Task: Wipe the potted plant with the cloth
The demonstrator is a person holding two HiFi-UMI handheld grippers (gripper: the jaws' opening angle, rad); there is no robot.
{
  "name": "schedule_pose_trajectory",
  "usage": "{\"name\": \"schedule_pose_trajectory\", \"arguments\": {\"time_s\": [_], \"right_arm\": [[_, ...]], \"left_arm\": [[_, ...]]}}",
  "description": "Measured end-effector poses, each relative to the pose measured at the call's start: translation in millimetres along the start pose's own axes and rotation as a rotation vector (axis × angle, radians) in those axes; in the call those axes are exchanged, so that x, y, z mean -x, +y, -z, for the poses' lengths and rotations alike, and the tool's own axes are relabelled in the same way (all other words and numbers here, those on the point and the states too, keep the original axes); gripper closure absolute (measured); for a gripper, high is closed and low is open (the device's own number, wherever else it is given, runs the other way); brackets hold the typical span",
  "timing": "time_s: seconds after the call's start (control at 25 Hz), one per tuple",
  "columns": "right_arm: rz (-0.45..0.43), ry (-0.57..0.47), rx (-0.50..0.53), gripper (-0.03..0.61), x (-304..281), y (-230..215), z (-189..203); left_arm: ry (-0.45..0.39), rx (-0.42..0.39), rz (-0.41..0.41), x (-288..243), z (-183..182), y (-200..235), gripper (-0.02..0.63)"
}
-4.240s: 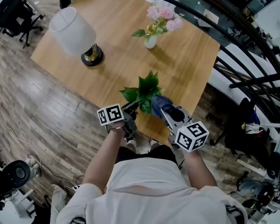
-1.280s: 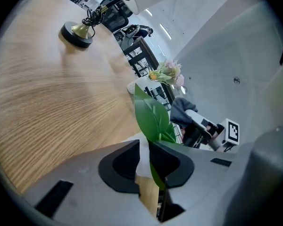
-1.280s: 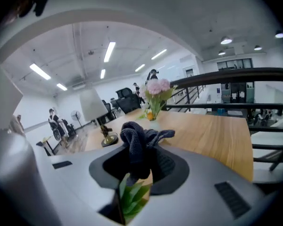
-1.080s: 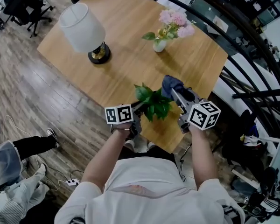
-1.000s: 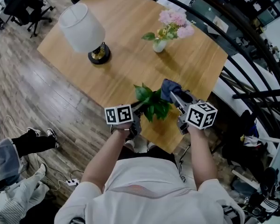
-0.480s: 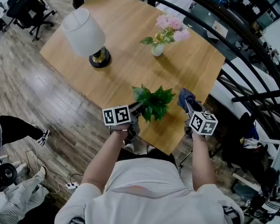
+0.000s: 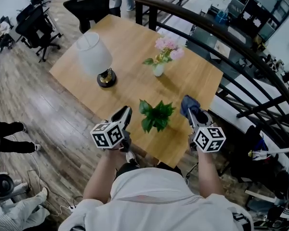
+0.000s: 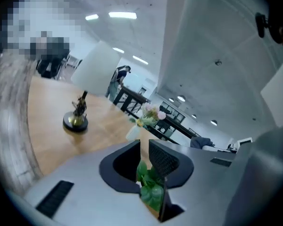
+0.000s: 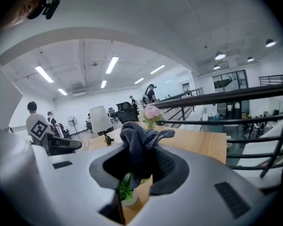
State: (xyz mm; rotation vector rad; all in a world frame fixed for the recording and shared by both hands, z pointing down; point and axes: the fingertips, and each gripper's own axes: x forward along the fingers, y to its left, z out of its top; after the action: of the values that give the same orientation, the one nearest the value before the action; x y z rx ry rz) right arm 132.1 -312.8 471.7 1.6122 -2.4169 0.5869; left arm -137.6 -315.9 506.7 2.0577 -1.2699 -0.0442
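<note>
A small potted plant with green leaves stands near the front edge of the wooden table. My left gripper hovers to its left, clear of the leaves. Its jaws are closing, with a narrow gap and nothing between them. Through that gap in the left gripper view the plant shows below. To the plant's right, my right gripper is shut on a dark blue cloth. In the right gripper view the cloth bunches above the jaws, and the plant shows underneath.
A white-shaded lamp stands at the table's left, and a white vase of pink flowers at the back. A dark railing runs behind and right of the table. Office chairs stand at far left, a person's legs at the left edge.
Both grippers have risen and drawn back from the plant. The left one has let go of the plant and rolled. The right one has carried the cloth off to the plant's right.
</note>
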Motion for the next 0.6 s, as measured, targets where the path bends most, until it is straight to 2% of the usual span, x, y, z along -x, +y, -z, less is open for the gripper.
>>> {"name": "schedule_pose_trajectory", "arguments": {"time_s": [0.16, 0.4, 0.52, 0.6], "right_arm": [[-0.024, -0.103, 0.071, 0.43, 12.3, 23.4, -47.1], [-0.032, -0.215, 0.139, 0.43, 50.5, 47.1, -100.3], [-0.005, -0.282, 0.198, 0.434, 64.9, 53.2, -127.8], [0.012, -0.308, 0.232, 0.434, 75.8, 56.0, -136.0]], "left_arm": [[-0.14, -0.187, 0.005, 20.6, -53.4, -33.6, 0.563], [-0.249, -0.36, 0.031, 56.7, -95.6, -89.6, 0.573], [-0.326, -0.456, 0.046, 69.7, -122.3, -118.0, 0.581], [-0.357, -0.48, 0.054, 77.0, -128.9, -132.0, 0.586]]}}
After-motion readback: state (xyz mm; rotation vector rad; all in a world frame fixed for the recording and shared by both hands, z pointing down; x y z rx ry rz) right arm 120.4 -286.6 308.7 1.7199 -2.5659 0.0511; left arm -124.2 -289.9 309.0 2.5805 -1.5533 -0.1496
